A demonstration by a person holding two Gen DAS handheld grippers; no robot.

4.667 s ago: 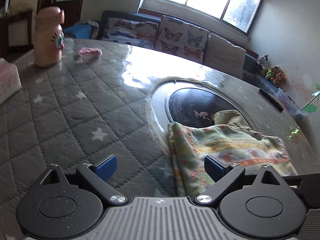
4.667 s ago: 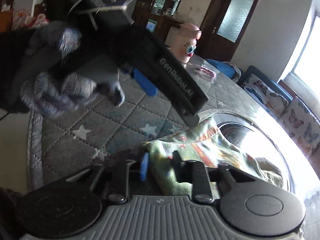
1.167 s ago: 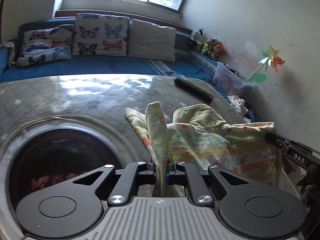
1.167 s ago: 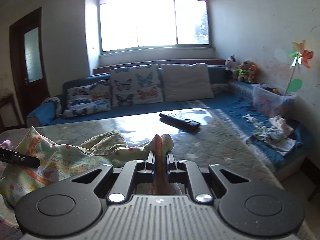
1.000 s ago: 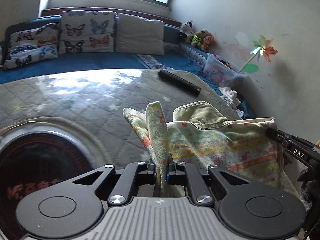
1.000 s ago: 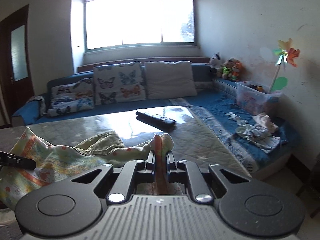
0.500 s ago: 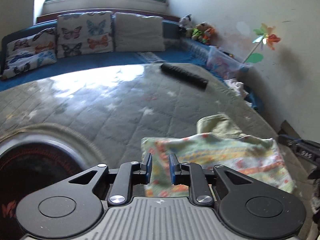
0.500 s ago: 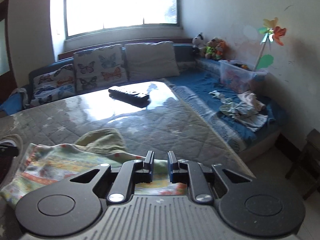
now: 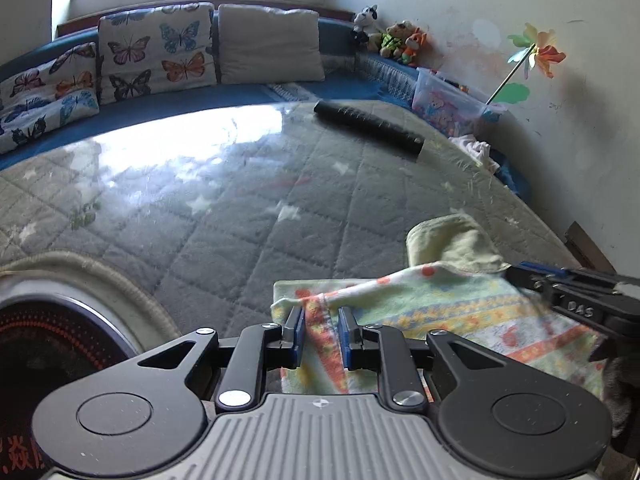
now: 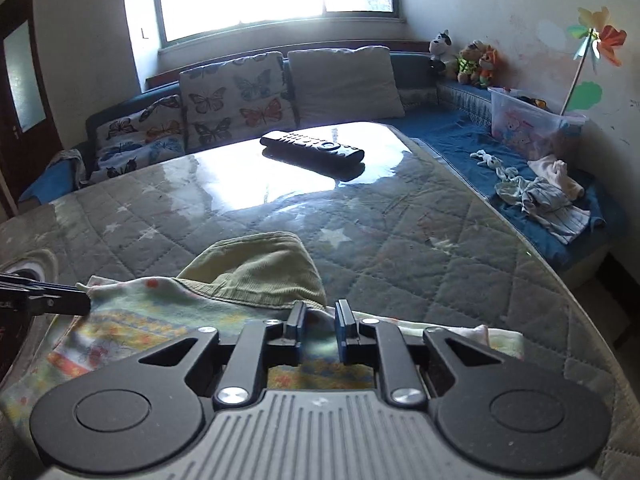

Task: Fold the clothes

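Note:
A pale green garment (image 9: 448, 312) with orange and yellow stripes lies flat on the quilted table (image 9: 240, 208). An olive lining part (image 9: 452, 244) sticks out at its far edge. My left gripper (image 9: 320, 314) is open at the garment's left edge, and a raised ridge of cloth stands loose between its blue pads. My right gripper (image 10: 320, 308) is open over the garment (image 10: 152, 320), just behind the olive part (image 10: 260, 268). Each gripper's fingers (image 9: 560, 280) show in the other view, at the cloth's opposite end.
A black remote control (image 10: 312, 146) lies at the table's far side. A dark round inset (image 9: 48, 344) is to the left of the garment. The table's edge (image 10: 580, 304) curves close on the right. Beyond it a blue sofa (image 10: 460, 132) holds cushions, loose clothes and a plastic box.
Both grippers came down from holding the cloth up in shut jaws. The garment now lies flat on the table and both pairs of jaws have opened.

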